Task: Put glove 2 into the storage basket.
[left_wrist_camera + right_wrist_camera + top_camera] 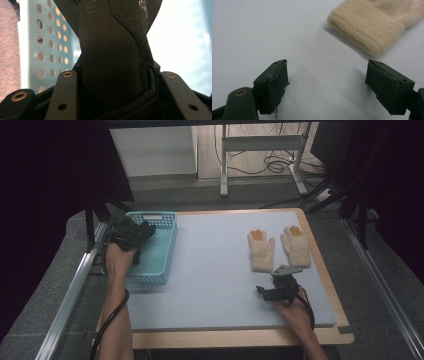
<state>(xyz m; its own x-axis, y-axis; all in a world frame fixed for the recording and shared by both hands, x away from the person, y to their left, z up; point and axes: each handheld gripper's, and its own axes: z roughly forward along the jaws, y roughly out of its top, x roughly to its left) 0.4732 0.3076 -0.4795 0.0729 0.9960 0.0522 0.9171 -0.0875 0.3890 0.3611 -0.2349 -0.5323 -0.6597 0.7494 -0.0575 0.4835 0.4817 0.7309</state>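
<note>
While the bench (pixel 215 285) carries the work, the blue basket (pixel 165 245) serves as landmark. Left tongs (pixel 131 234), clamped on a black glove (pixel 112 50), hang over the basket's left side; whether anything lies inside cannot be told. Two beige gloves (pixel 262 251) lie well right of the basket, fingers pointing away. Right tongs (pixel 278 289), jaws apart and empty, rest just short of their cuffs.

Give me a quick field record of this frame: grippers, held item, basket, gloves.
left gripper: shut on black glove, over the basket
right gripper: open, nothing between the jaws, above the mat
basket: light blue, perforated, at the mat's left edge
beige gloves: two, flat, side by side, far right of the mat
surface: pale blue mat
</note>
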